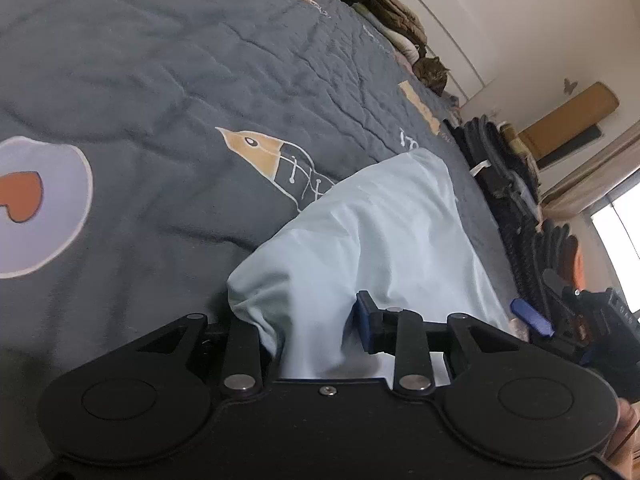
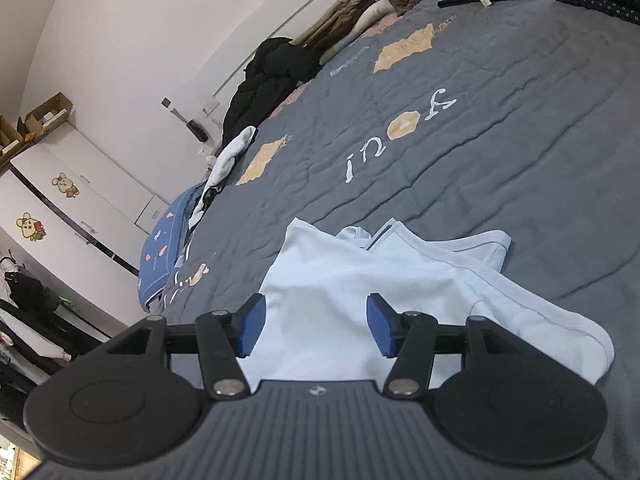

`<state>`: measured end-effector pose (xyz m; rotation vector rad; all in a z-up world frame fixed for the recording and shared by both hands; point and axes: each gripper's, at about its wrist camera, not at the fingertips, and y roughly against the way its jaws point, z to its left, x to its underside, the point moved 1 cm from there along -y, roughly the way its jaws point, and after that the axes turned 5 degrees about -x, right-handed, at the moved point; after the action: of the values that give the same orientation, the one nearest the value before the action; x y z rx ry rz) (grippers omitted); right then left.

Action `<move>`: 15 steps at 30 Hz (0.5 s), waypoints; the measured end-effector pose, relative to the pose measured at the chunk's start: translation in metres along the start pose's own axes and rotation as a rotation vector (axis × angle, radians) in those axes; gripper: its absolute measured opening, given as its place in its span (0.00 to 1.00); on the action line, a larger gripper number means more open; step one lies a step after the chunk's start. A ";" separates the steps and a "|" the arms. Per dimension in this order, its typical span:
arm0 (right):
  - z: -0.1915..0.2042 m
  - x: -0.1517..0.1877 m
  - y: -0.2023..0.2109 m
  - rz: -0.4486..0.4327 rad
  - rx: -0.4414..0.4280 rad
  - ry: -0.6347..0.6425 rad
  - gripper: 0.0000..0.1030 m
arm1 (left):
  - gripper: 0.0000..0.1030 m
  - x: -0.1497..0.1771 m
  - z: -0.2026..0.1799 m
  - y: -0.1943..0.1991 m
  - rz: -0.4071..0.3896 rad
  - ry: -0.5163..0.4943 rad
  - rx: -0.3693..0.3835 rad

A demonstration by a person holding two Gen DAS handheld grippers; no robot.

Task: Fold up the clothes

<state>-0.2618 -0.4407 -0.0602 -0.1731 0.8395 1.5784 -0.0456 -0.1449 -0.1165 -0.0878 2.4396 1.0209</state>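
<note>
Pale blue garment on bed, long axis 12–6; left hand-held gripper clamped on its near fold; right hand-held gripper apart, above near edge.

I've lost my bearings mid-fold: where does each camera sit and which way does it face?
Left wrist: on the left gripper, facing along the bed; its jaws hold the shirt; right gripper at the edge.
Right wrist: on the right gripper, jaws apart over the shirt, facing the wardrobe.
Shared: shirt, bed.
</note>
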 end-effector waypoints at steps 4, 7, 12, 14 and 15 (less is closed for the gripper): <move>0.004 0.000 -0.003 0.002 -0.010 0.005 0.53 | 0.13 -0.015 -0.011 0.001 -0.002 -0.093 -0.004; 0.005 0.000 -0.004 -0.002 -0.014 0.001 0.54 | 0.11 -0.041 -0.019 0.002 0.004 -0.179 -0.019; 0.005 -0.001 -0.004 -0.016 -0.020 -0.020 0.54 | 0.10 -0.086 -0.032 0.005 0.015 -0.323 -0.044; 0.006 -0.001 -0.003 -0.021 -0.024 -0.022 0.54 | 0.10 -0.105 -0.038 0.004 0.019 -0.376 -0.056; 0.006 -0.001 -0.003 -0.023 -0.026 -0.021 0.54 | 0.10 -0.117 -0.041 -0.001 0.018 -0.395 -0.068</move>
<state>-0.2567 -0.4380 -0.0571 -0.1841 0.7979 1.5676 0.0400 -0.1885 -0.0383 0.1050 2.0526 1.0201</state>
